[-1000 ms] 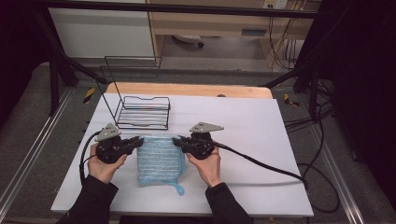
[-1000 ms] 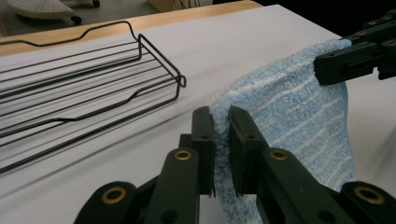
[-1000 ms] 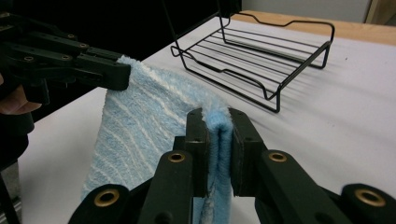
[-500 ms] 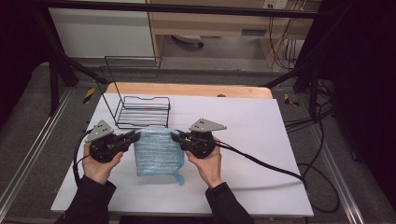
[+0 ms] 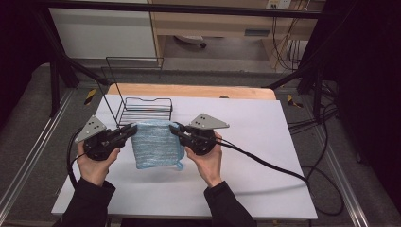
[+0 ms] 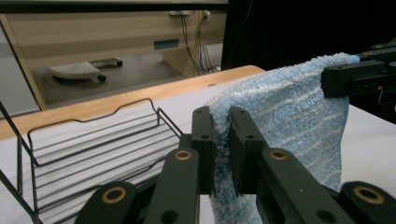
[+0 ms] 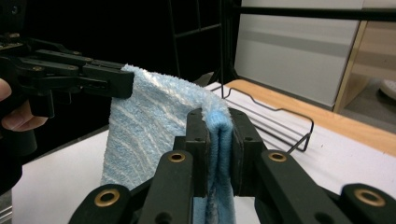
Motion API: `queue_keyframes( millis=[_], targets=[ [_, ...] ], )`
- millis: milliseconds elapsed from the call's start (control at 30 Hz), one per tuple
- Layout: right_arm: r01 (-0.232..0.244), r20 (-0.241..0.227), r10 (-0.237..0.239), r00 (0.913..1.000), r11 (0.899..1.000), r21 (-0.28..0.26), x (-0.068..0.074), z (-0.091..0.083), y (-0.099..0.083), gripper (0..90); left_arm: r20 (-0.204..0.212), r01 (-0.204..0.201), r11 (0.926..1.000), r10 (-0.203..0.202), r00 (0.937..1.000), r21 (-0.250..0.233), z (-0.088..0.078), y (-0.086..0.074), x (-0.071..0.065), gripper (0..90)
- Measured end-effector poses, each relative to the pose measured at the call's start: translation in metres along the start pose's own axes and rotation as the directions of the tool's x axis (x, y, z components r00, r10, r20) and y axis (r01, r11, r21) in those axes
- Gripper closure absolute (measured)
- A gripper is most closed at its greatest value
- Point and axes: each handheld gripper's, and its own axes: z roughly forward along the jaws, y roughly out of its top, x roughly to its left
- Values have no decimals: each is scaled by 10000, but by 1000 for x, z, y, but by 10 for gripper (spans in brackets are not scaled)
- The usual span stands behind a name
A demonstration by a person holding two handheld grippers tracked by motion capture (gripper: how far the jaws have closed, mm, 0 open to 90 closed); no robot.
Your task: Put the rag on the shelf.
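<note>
Both grippers had risen since the earlier frame, and the light blue towel (image 5: 156,144) had come up with them: before, it lay flat on the white table (image 5: 265,142), and now it hung between the two grippers with most of its cloth off the surface. Whether its lower edge was touching the table, I could not tell.

The left gripper (image 5: 126,133) had its jaws clamped on the left top corner of the towel; in the left gripper view the cloth was pressed tightly between the two black jaws. The right gripper (image 5: 178,132) was closed on the right top corner in the same way, with a folded edge of the towel squeezed between its jaws. The top edge of the towel was stretched almost level between the grippers.

The towel hung just in front of the black wire basket (image 5: 142,109), which stood on the table behind it. A small blue loop (image 5: 178,165) hung at the lower right corner of the towel.
</note>
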Motion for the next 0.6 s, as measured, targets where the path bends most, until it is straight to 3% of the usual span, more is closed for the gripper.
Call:
queue_keyframes(
  millis=[600],
  targets=[
    [723,321,-694,9971,9923,-1008,12,2,47,808,-338,-155,9896,108,9994,-1429,-15,37,12,814]
  ],
)
